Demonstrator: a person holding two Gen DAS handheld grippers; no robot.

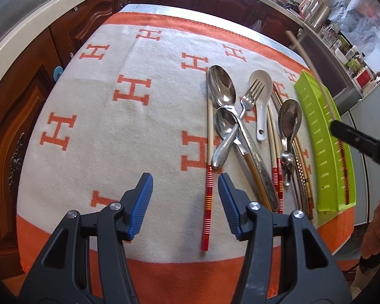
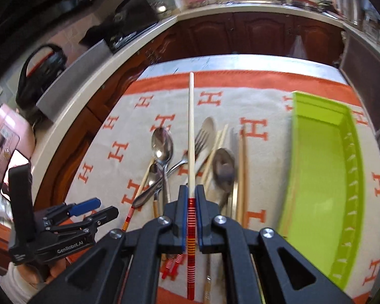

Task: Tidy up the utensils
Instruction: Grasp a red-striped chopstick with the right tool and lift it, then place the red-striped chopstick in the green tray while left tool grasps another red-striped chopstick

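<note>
My right gripper [image 2: 191,190] is shut on the red-striped end of a pale chopstick [image 2: 191,126], which it holds in the air above the pile. The same chopstick [image 1: 314,76] shows in the left wrist view, over the lime-green tray [image 1: 314,116]. On the cloth lie a large metal spoon [image 1: 221,86], a fork [image 1: 250,96], a white ceramic spoon [image 1: 262,81], a smaller spoon [image 1: 224,124], another metal spoon [image 1: 290,116] and several chopsticks [image 1: 273,131]. My left gripper [image 1: 185,179] hovers open beside a lone striped chopstick [image 1: 207,202], holding nothing.
An orange and cream cloth [image 1: 114,126] with H letters covers the table. The green tray [image 2: 316,177] lies along the right side. Dark wooden cabinets [image 1: 25,101] and a pale counter ring the table. A person's hand [image 1: 377,223] shows at the right edge.
</note>
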